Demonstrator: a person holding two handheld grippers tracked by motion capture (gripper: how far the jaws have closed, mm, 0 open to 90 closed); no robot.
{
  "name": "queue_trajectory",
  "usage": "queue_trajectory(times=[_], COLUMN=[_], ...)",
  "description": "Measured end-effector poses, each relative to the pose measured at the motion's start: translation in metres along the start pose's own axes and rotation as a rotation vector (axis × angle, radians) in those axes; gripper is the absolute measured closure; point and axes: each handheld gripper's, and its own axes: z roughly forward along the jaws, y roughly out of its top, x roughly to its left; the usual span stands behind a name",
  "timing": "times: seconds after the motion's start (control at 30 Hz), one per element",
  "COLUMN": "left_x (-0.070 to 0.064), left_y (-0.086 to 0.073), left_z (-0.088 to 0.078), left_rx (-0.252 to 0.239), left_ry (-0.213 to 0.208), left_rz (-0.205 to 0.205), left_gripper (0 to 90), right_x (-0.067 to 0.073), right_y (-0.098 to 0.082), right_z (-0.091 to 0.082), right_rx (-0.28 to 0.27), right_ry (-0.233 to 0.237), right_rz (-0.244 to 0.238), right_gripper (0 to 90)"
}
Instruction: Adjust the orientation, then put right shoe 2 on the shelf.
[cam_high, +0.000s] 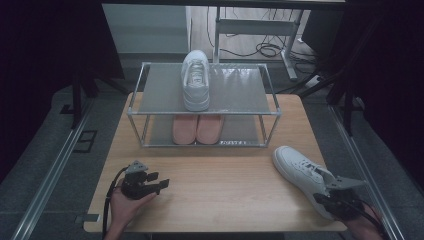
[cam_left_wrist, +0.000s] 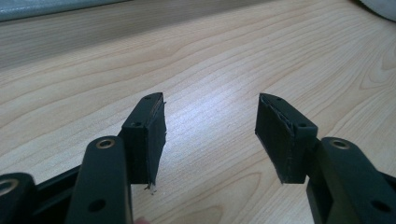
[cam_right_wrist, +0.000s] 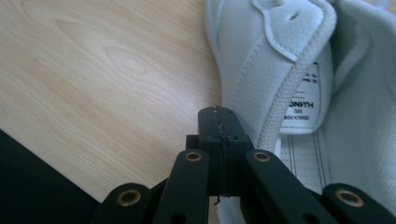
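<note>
One white sneaker (cam_high: 300, 172) lay loose on the counter (cam_high: 220, 180) at about four o'clock, its long axis running from the toe at ten o'clock to the heel at four, heel toward the person. The right gripper (cam_high: 334, 201) sat at that heel, jaws pressed fully together, with no part of the shoe visibly between them. The left gripper (cam_high: 159, 180) rested well apart at seven o'clock, jaws wide and holding nothing, so the right hand was much the nearer. The right gripper view placed the padded collar (cam_right_wrist: 299, 70) just beside the closed jaw tips, toward one o'clock (a detail too small to read from above). The high view alone gave the rack (cam_high: 202, 105), with the matching sneaker (cam_high: 195, 80) on its top shelf.
</note>
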Motion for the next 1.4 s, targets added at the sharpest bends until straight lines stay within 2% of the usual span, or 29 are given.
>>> queue_trajectory(times=[0.17, 0.3, 0.6, 0.83, 1.03, 1.17, 1.4], left_x=[-0.002, -0.002, -0.001, -0.001, -0.001, 0.0, 0.0], left_y=[0.0, 0.001, 0.0, 0.0, 0.0, 0.0, 0.0], left_z=[0.001, 0.001, 0.0, 0.001, 0.0, 0.0, 0.0], left_rx=[0.004, 0.003, 0.0, 0.002, -0.001, 0.004, 0.003], left_ry=[-0.001, 0.0, -0.001, 0.0, 0.001, 0.001, 0.0], left_rz=[0.006, 0.005, 0.002, 0.003, 0.003, 0.003, 0.003], left_gripper=[43.2, 43.2, 43.2, 43.2, 43.2, 43.2, 43.2], right_x=[0.0, -0.002, -0.012, -0.028, -0.041, -0.052, -0.073], right_y=[-0.002, 0.002, 0.026, 0.04, 0.045, 0.044, 0.036], right_z=[0.0, -0.006, -0.015, -0.016, -0.013, -0.013, -0.012], right_rx=[-0.026, -0.079, -0.138, -0.185, -0.198, -0.205, -0.198], right_ry=[0.033, 0.065, 0.073, 0.081, 0.077, 0.068, 0.049], right_rz=[0.013, 0.033, 0.023, 0.041, 0.053, 0.075, 0.115], right_gripper=[89.7, 89.7, 89.7, 89.7, 89.1, 85.1, 69.4])
